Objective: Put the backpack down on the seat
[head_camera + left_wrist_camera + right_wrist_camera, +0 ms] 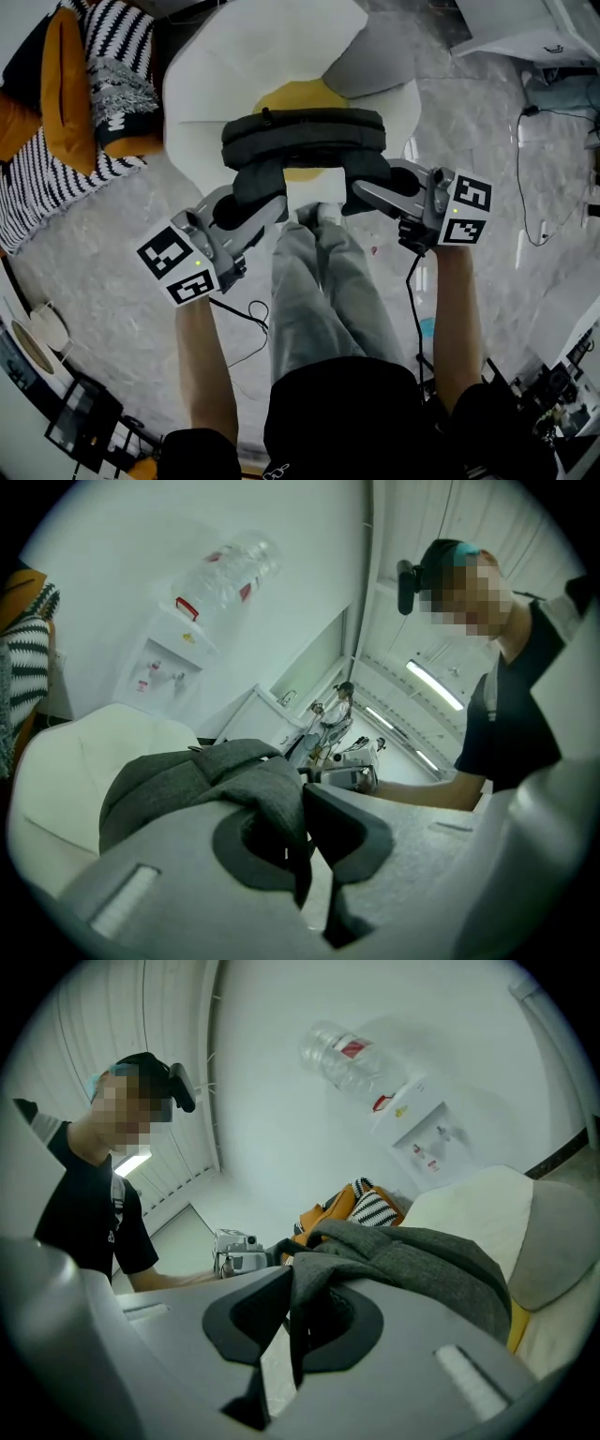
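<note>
Jaws of the left gripper [246,208] and the right gripper [375,192] are each clamped on the grey backpack [302,136], held over the white seat [220,80]. Contact is unconfirmed. Lowering and release appear to remain.

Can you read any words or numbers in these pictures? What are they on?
No text here can be read.
Water bottle: red label, too blurred to read.
Water dispenser: small stickers, too small to read.
Left marker cube and right marker cube: black-and-white squares only, no letters.
Person's shirt: small white print, too small to read.
</note>
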Tool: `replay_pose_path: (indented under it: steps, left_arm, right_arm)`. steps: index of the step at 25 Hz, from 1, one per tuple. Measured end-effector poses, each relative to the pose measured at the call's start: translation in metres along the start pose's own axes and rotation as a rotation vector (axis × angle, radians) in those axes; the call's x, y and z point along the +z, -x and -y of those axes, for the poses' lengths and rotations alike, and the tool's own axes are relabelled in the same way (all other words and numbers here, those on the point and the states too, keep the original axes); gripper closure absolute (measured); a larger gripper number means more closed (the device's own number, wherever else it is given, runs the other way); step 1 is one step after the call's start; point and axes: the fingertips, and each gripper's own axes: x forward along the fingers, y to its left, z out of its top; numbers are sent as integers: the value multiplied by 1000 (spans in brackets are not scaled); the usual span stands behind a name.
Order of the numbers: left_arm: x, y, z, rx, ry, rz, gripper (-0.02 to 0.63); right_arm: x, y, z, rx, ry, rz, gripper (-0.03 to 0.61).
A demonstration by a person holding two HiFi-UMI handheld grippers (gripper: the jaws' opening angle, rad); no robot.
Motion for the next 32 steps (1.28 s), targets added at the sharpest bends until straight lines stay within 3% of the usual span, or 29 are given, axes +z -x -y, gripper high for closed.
replay_pose_path:
  steps: [7,15,18,23,32]
  left_arm:
    - [-44,-3,-19,-1,62,-5,581]
    - [-128,-25,-71,18,203,-52,581]
    - [-129,-29,-79,-27,229,10,581]
    - [-136,-48,-100,-17,292,102,581]
    - [-156,-85,-159,57,322,91,581]
  right_arm:
    - [-46,-5,21,5,-62,-1,540]
    - [-131,-13,79,-24,-180,-81,540]
    - [-130,-16,92,-5,-181,-2,541]
    - [-128,-25,119,-39,-178,70,543]
    - [-142,-38,189,-162,-194,88,543]
